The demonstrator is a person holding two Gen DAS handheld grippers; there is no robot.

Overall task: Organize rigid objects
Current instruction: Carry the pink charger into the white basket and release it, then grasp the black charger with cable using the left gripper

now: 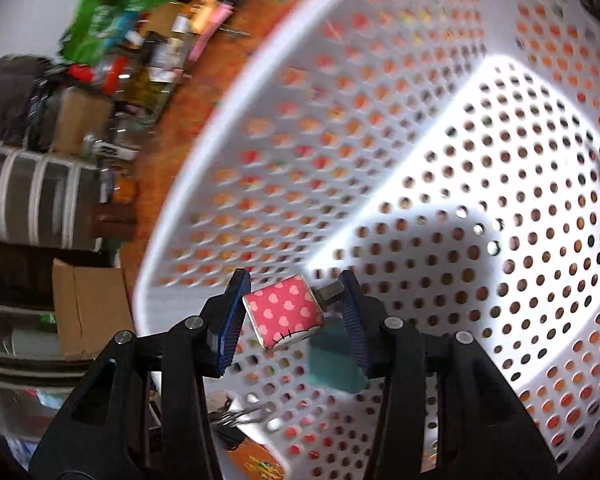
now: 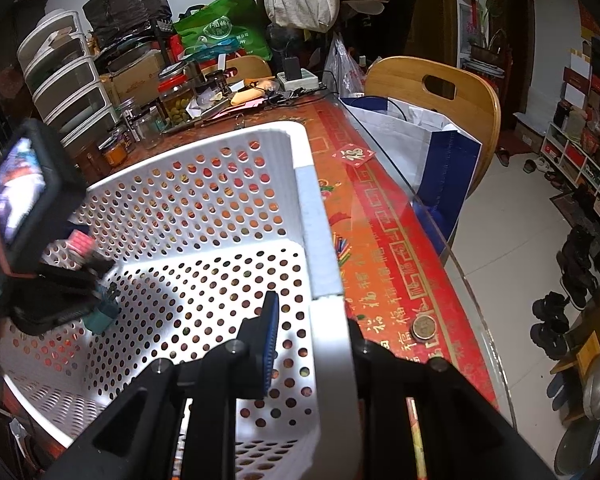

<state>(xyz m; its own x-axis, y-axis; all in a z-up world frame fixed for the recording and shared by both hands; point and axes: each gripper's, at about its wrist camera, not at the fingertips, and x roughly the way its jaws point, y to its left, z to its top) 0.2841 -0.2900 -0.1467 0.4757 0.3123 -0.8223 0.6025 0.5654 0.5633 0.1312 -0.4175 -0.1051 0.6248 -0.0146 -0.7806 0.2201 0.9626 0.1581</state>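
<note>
Lighter (image 1: 283, 312), pink with pale heart print and a metal cap, pinched between the blue ribbed pads of the left tool (image 1: 290, 314), lower centre of the left wrist view, hanging inside the basket (image 1: 380, 80). Basket: white plastic, perforated with round holes, rounded rim. Right tool (image 2: 312, 332), lower centre of the right wrist view, clamped on the basket's right rim. Bench (image 2: 384, 216): red-orange printed cloth under glass; red square sticker (image 2: 353, 155) with a gold character. Coin (image 2: 423, 328) beside the rim, lower right.
</note>
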